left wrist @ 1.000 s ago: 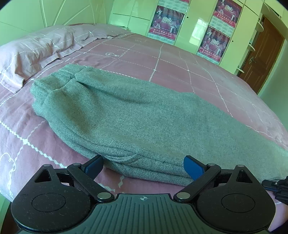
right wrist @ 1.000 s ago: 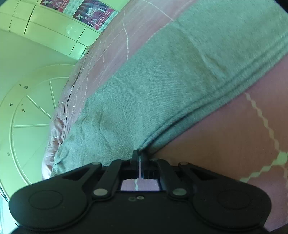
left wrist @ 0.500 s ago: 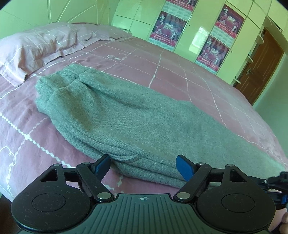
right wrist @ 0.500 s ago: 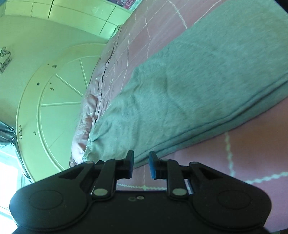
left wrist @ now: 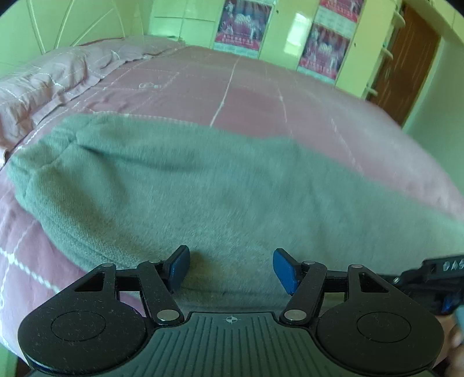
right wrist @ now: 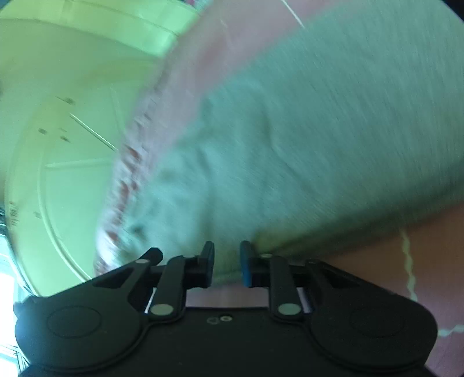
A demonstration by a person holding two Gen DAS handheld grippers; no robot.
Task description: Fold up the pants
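Right wrist view is smeared bad, so I can't make out the weave or the folded edge of the pants [right wrist: 319, 130], and the bed [right wrist: 435, 261] just reads as a pink smudge. On my left wrist view the pants [left wrist: 203, 188] run off the right edge, so the leg ends are cut off. The pillow [left wrist: 43, 87] is clipped at the left edge. The posters [left wrist: 243, 23] are too small to read.

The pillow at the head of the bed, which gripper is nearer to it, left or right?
Left. The left gripper straddles the pants edge towards the pillow; the right gripper sits beyond it, further from the pillow, its fingers at the same edge.
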